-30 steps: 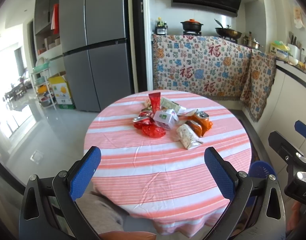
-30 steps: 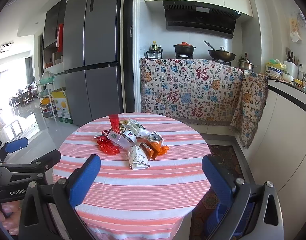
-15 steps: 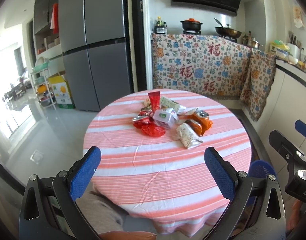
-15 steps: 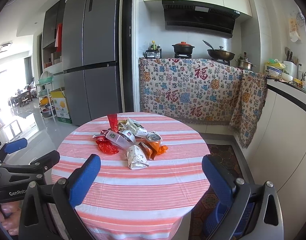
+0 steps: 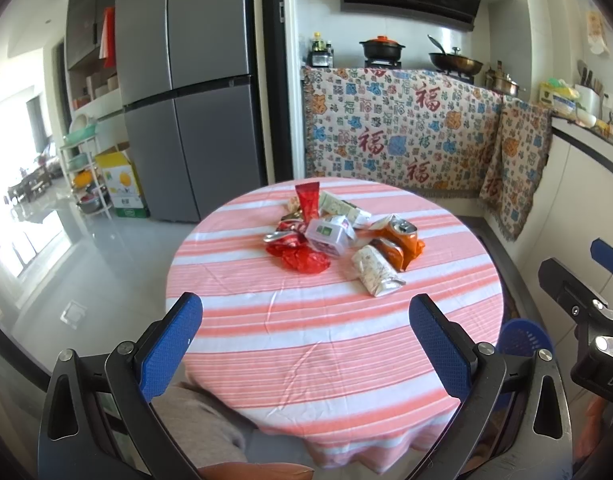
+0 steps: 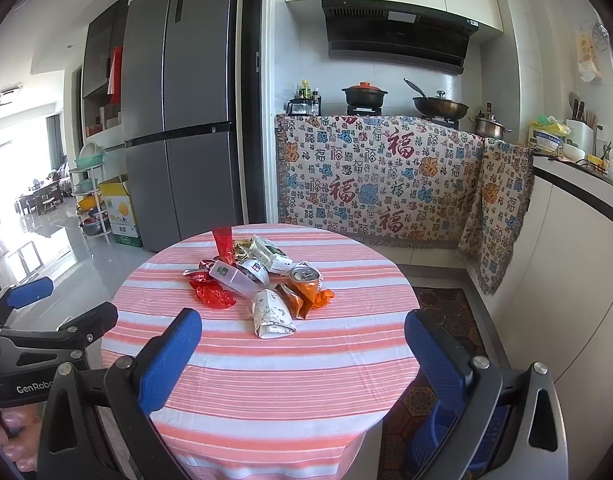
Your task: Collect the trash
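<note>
A heap of trash [image 5: 338,236] lies in the middle of a round table with a pink-striped cloth [image 5: 330,332]: red wrappers [image 5: 302,258], a white carton [image 5: 376,274], an orange can [image 5: 400,234] and a small white box [image 5: 326,234]. The heap also shows in the right wrist view [image 6: 262,280]. My left gripper [image 5: 306,340] is open and empty, held short of the table's near edge. My right gripper [image 6: 302,352] is open and empty, also short of the heap. A blue bin [image 5: 524,336] stands on the floor right of the table; it also shows in the right wrist view [image 6: 442,428].
A grey fridge [image 5: 190,92] stands behind the table at left. A counter draped in patterned cloth [image 5: 398,140] with pots runs along the back. White cabinets [image 6: 566,280] line the right side. A patterned floor mat [image 6: 446,312] lies between table and cabinets.
Both grippers have drifted slightly closer to the table; the heap sits a little larger in both views. Nothing was taken hold of.
</note>
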Demonstrator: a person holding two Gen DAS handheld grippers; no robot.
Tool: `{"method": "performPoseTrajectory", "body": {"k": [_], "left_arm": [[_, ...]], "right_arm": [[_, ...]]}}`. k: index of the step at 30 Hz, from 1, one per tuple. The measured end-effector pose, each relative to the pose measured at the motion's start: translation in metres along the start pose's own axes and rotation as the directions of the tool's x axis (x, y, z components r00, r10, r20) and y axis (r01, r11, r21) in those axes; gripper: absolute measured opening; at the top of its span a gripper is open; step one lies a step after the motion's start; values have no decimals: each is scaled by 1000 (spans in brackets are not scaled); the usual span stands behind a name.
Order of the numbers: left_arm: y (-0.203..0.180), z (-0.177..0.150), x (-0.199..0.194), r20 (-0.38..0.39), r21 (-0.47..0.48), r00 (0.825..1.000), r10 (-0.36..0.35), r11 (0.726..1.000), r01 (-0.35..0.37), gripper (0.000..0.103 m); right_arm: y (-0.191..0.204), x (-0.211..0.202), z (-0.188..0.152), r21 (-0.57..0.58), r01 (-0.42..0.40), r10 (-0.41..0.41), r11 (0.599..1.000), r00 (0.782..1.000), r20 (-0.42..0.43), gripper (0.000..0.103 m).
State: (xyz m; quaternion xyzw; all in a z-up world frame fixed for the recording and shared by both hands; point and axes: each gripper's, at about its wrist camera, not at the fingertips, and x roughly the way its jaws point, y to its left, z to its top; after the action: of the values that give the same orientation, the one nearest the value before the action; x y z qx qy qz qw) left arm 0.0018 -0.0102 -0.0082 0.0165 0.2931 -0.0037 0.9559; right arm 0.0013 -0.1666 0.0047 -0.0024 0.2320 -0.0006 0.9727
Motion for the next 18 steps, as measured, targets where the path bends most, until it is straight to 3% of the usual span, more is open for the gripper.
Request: {"method": "performPoseTrajectory", "body": {"k": [18], "left_arm": [[8, 0, 8, -17, -26, 1000, 18, 999, -19, 103]], "right_arm": [[1, 1, 0, 0, 3, -3, 1000, 1000, -5, 103]]}}
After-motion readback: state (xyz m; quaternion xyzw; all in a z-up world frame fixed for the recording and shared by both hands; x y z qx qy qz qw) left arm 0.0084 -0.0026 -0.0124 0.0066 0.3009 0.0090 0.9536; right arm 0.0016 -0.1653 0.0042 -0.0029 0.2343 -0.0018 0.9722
